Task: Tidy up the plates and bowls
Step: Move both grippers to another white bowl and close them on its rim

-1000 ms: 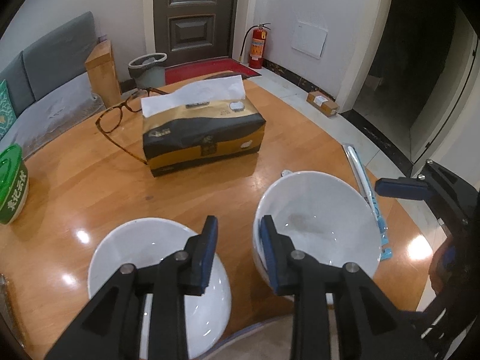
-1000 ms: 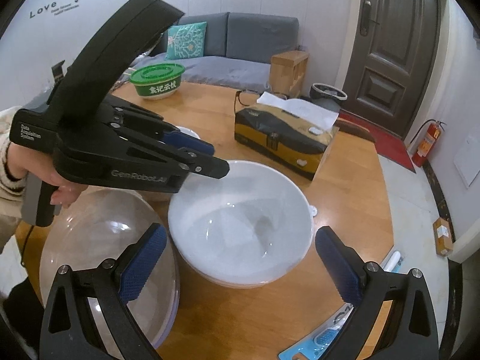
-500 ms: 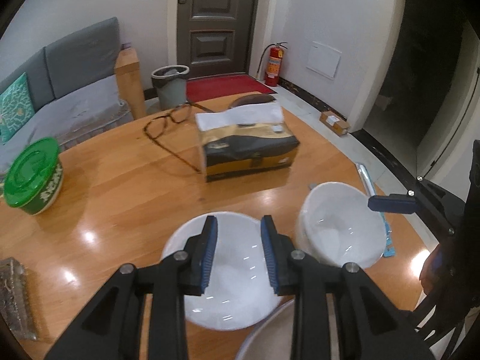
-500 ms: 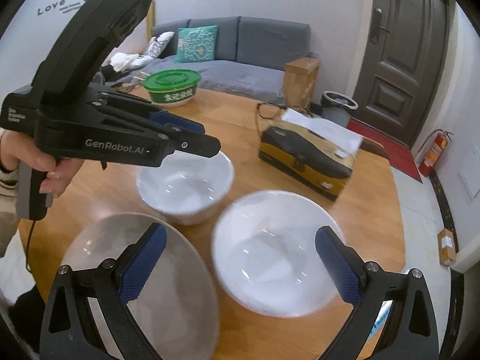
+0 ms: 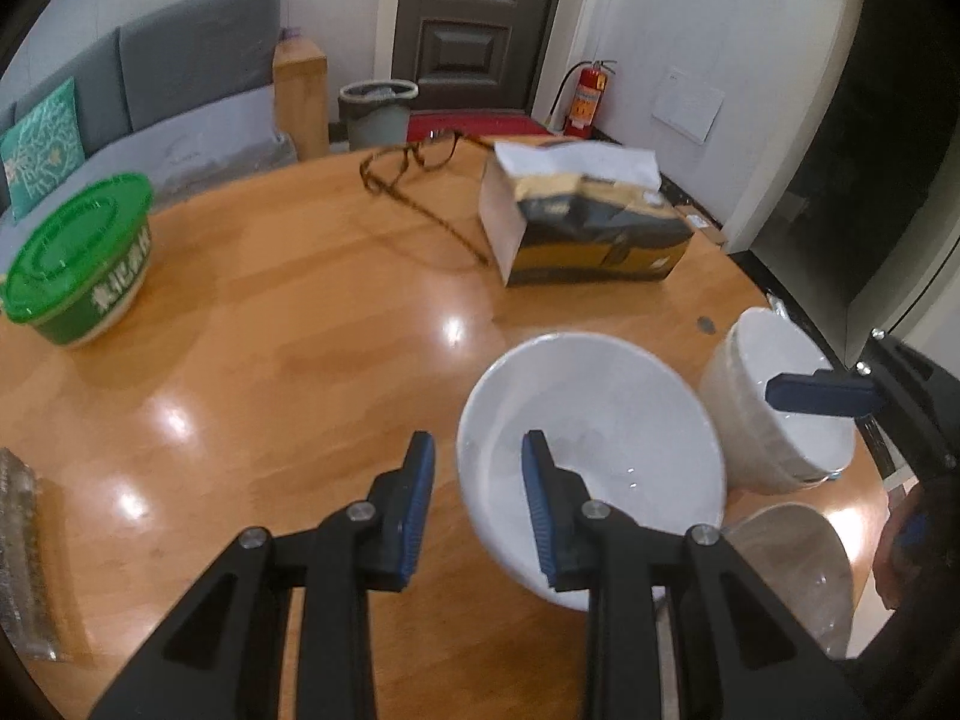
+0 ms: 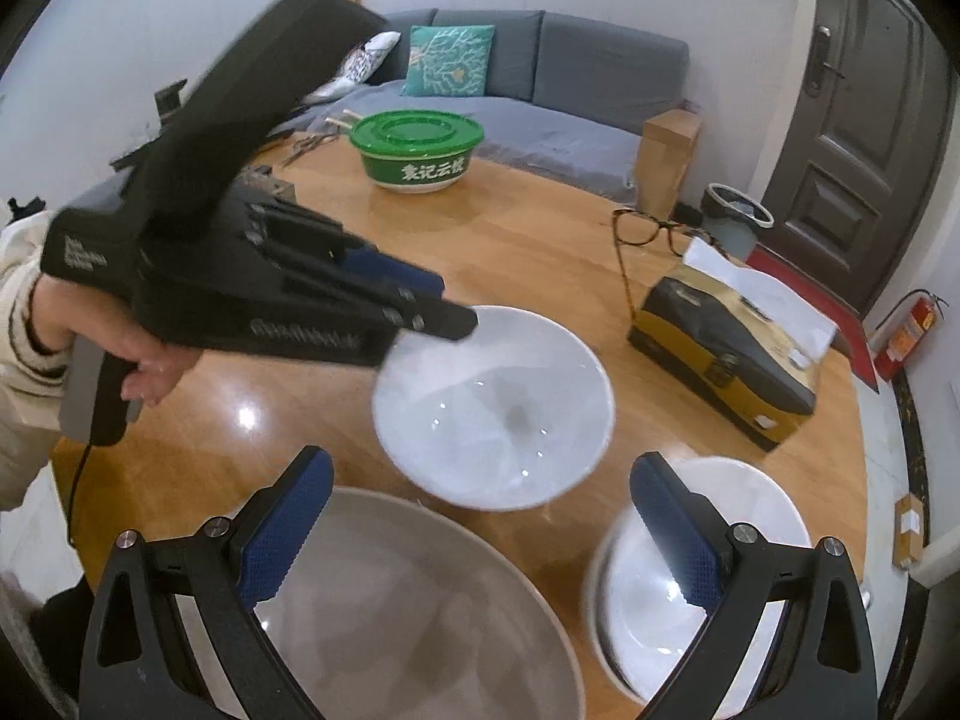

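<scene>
A single white bowl (image 5: 600, 432) (image 6: 498, 408) stands on the round wooden table (image 5: 300, 360). My left gripper (image 5: 477, 504) (image 6: 459, 309) hangs at this bowl's left rim with a narrow gap between its jaws. The rim shows in that gap and the pads do not press on it. To the right sits a stack of white bowls (image 5: 774, 420) (image 6: 720, 570). A large translucent bowl (image 6: 408, 612) (image 5: 798, 558) lies at the near edge. My right gripper (image 6: 480, 531) stands wide open over the translucent bowl and the stack, holding nothing.
A black-and-gold tissue box (image 5: 588, 228) and a pair of glasses (image 5: 414, 168) lie at the far side. A green lidded tub (image 5: 78, 258) stands far left, and a clear packet (image 5: 21, 552) lies at the left edge. A hand (image 6: 138, 372) holds the left gripper's handle.
Both grippers have slid left across the table. The left one went from between the two white bowls to the single bowl's left rim. The translucent bowl came into the left view. Jaw gaps look unchanged.
</scene>
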### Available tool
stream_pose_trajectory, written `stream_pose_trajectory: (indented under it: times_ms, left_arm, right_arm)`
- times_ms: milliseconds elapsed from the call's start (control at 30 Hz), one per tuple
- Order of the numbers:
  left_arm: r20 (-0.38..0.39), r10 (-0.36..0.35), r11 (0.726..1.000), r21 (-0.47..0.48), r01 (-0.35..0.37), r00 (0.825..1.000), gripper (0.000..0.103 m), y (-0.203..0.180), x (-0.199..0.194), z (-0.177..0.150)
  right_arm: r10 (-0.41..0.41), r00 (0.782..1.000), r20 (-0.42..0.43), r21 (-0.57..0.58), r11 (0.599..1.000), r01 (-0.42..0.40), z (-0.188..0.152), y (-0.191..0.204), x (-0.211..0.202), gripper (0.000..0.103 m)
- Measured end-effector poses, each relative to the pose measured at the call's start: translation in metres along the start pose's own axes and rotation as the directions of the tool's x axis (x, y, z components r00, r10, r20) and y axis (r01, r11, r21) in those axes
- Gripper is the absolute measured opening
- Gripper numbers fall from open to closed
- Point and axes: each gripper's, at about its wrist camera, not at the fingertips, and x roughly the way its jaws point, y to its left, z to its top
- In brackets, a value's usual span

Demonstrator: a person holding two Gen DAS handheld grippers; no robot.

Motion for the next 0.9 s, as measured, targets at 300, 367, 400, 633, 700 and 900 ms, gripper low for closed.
stream_pose_trajectory:
  times_ms: [300,367,400,633,700,900]
  left_arm:
    - [-0.041,0.017,1.0,0.018,-0.016,0.999,0.01,-0.003,0.03,-0.002]
    - [-0.039,0.014,1.0,0.018,-0.014,0.999,0.009,-0.002,0.03,-0.004]
    - [-0.038,0.019,1.0,0.02,-0.018,0.999,0.009,-0.001,0.029,-0.004]
    - [-0.036,0.055,0.998,0.015,-0.054,0.998,0.009,0.012,0.024,-0.007]
    - [-0.038,0.066,0.998,0.008,-0.066,0.997,0.009,0.02,0.021,-0.009]
    - [-0.042,0.088,0.996,-0.001,-0.088,0.995,0.01,0.037,0.015,-0.014]
  right_arm:
    - [0.001,1.0,-0.019,-0.012,1.0,-0.001,0.007,0.004,0.022,0.098]
    - [0.004,1.0,-0.018,-0.013,1.0,-0.004,0.007,0.005,0.022,0.098]
    - [0.004,1.0,-0.018,-0.015,1.0,-0.005,0.007,0.006,0.023,0.098]
    - [0.006,1.0,-0.015,-0.021,1.0,-0.006,0.006,0.008,0.026,0.098]
    - [0.003,1.0,-0.019,-0.025,1.0,-0.004,0.008,0.009,0.028,0.098]
    - [0.012,0.999,-0.043,-0.014,1.0,-0.013,0.014,0.011,0.038,0.099]
